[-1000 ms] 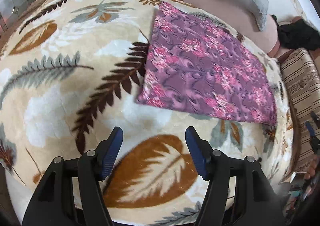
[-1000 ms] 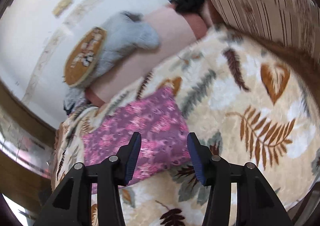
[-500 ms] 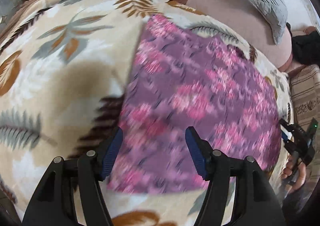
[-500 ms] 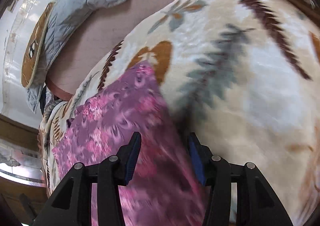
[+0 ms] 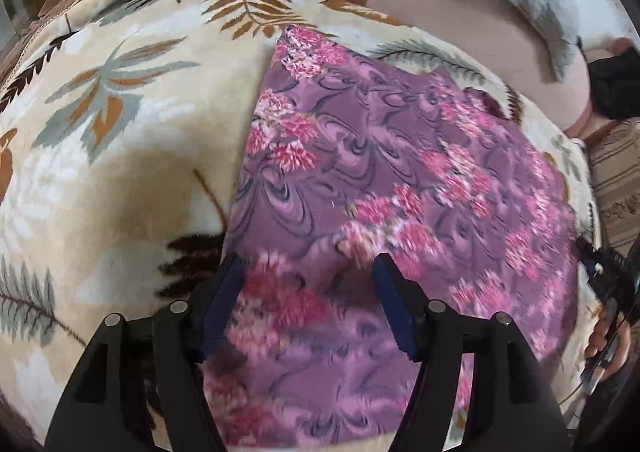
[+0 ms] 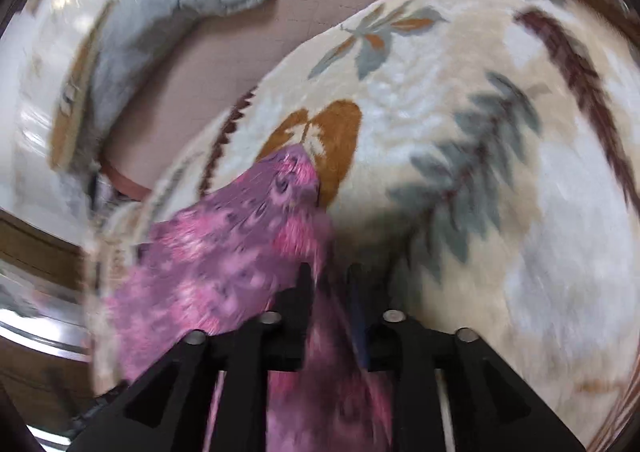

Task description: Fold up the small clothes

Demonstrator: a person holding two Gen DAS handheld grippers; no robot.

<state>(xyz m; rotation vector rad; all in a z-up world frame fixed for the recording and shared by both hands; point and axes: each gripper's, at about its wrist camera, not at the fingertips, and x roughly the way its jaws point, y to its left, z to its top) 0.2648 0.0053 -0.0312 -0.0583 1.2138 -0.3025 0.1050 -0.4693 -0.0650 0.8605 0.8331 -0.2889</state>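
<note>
Lying flat on the leaf-patterned blanket (image 5: 120, 180), the purple flowered cloth (image 5: 380, 180) looks thin, light and limp, the sort of thing that will sag and drag rather than hold any shape, and the plush pile under it will likely cling a little. The left gripper (image 5: 308, 300) sits over the cloth's near left corner with its blue-padded fingers (image 5: 222, 304) spread wide and fabric bunching between them, not yet pinched. The right gripper (image 6: 328, 292) has its fingers drawn nearly together with the cloth's right edge running up between them; the blur makes it hard to be sure, but it appears to have a pinch on the fabric. Corners and hems are the sensible places to hold, both at once, so the fold stays square. A grey pillow (image 6: 180, 4) lies far off.
</note>
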